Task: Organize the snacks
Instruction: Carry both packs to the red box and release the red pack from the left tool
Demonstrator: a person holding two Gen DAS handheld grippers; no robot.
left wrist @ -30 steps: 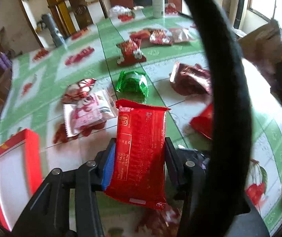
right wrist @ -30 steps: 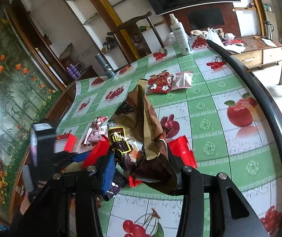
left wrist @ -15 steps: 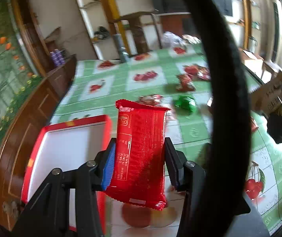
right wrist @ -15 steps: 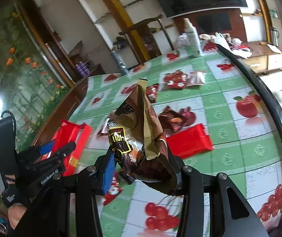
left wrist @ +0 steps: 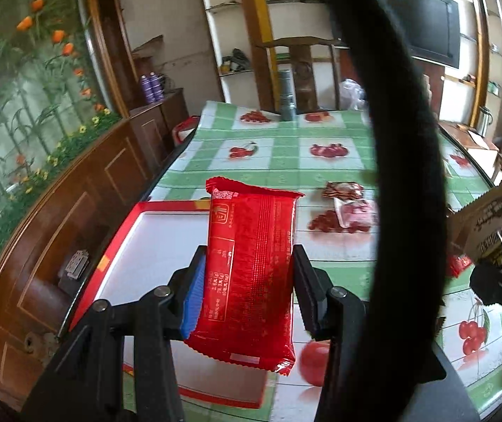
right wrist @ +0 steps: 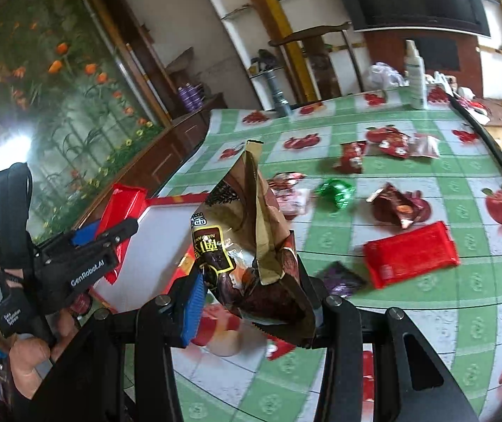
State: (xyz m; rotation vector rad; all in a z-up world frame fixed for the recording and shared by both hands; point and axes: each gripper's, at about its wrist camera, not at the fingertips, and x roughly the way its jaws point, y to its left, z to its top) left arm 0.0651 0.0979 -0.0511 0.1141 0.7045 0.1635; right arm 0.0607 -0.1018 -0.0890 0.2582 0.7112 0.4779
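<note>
Two packets are in your grip at once. Your left gripper point(left wrist: 247, 281) is clamped on a flat red snack packet point(left wrist: 251, 270), held upright above the red-rimmed tray point(left wrist: 152, 246), whose white floor shows just behind and to the left of it. Your right gripper point(right wrist: 247, 299) pinches a crumpled brown snack bag point(right wrist: 251, 246) low on its body, the torn top flopping above the jaws, with the tray's near corner to its left.

The likely trouble is crowding: both tools point at the same tray, and in the right wrist view the left gripper point(right wrist: 85, 256) already sits over its far side. Bring both down together and they may knock, or one packet may land across the rim. The limp brown bag could also slip or spill, since only its lower part is caught.

Farther out on the green fruit-print tablecloth point(right wrist: 479, 302) lie another red packet point(right wrist: 411, 255), a green wrapper point(right wrist: 335, 191) and dark red packets point(right wrist: 400, 207).
</note>
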